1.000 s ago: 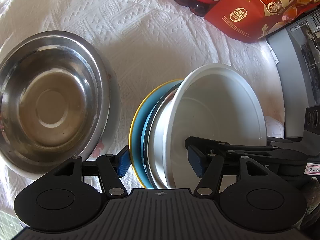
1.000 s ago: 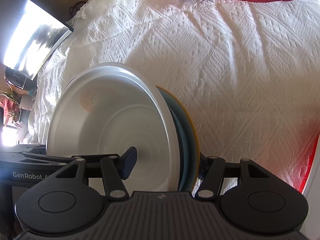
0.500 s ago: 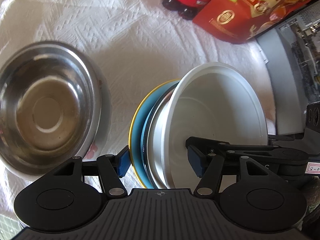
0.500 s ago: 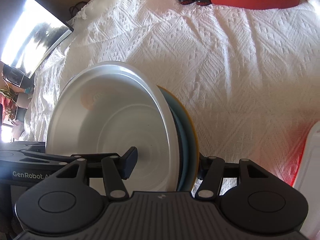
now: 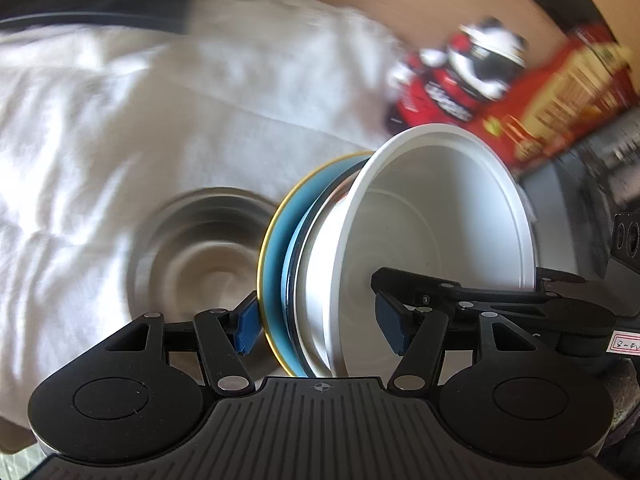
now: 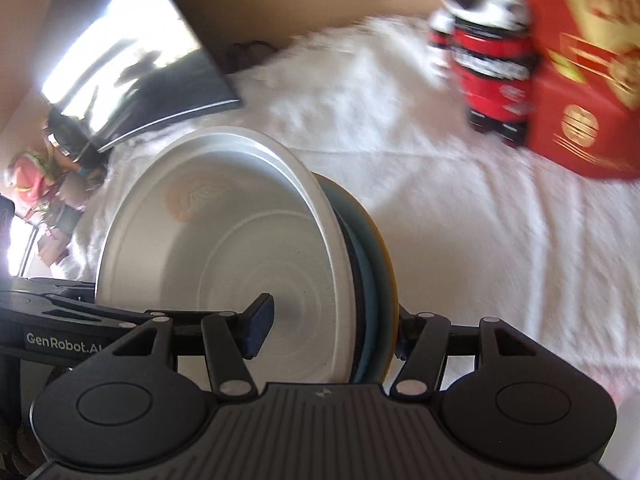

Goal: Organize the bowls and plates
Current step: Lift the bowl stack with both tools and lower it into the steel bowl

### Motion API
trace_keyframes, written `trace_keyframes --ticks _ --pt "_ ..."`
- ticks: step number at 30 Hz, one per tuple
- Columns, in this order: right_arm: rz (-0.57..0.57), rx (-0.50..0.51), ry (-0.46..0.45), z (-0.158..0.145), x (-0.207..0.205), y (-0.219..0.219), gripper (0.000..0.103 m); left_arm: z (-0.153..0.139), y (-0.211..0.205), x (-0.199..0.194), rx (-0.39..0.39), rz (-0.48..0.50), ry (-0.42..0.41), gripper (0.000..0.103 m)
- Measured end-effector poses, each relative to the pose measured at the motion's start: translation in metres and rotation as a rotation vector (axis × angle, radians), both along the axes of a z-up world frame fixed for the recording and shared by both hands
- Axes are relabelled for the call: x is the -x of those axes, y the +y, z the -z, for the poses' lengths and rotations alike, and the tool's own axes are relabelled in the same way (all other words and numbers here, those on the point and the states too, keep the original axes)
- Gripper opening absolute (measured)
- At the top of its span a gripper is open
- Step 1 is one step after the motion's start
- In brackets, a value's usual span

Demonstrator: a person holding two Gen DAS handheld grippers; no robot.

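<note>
Raised since the earlier frames, the nested stack of dishes is now seen higher above the white textured tablecloth (image 5: pixel 100 128), and the round stainless-steel bowl (image 5: pixel 200 248) resting on that cloth appears smaller and farther below in the left wrist view. The stack is made up of a deep white plastic bowl (image 5: pixel 440 216) seated in a blue plate with a yellow rim (image 5: pixel 274 248), with a dark-edged dish partly visible between them; it is held tilted on edge, clear of the cloth. The left gripper (image 5: pixel 320 320) is closed on the stack, one blue pad pressed against the plate's underside and the other set inside the white bowl. The right gripper (image 6: pixel 332 320) is clamped on the same stack from the opposite side, one pad inside the white bowl (image 6: pixel 224 240) and the other hidden behind the plate (image 6: pixel 380 260). A red-labelled drink bottle (image 6: pixel 492 60) and a red printed carton (image 6: pixel 592 92) are shown, blurred, at the far edge of the cloth. A dark reflective panel (image 6: pixel 132 72) is seen at the upper left of the right wrist view.
</note>
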State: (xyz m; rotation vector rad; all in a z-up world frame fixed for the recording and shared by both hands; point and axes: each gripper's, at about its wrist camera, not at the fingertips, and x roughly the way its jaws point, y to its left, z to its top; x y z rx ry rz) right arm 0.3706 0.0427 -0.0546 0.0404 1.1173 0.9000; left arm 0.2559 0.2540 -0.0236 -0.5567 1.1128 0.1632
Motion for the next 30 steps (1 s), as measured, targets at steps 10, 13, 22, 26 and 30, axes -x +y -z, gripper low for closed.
trace_keyframes --ticks 10,13,22,26,30 --pt "-0.123 0.085 0.114 0.042 0.002 0.1 0.058 0.059 0.067 0.021 0.054 -0.106 0.1 0.064" --pt "-0.126 0.132 0.135 0.058 0.003 0.113 0.058 0.064 0.072 0.021 0.041 -0.107 0.095 0.064" --pt "-0.131 0.168 0.066 0.053 0.006 0.12 0.06 0.037 0.085 0.024 0.022 -0.09 0.023 0.048" --pt "-0.13 0.165 0.052 0.047 0.002 0.116 0.053 0.034 0.088 0.027 0.042 -0.105 0.019 0.045" --pt "-0.135 0.17 0.043 0.043 0.003 0.111 0.049 0.035 0.087 0.029 0.05 -0.114 0.012 0.045"
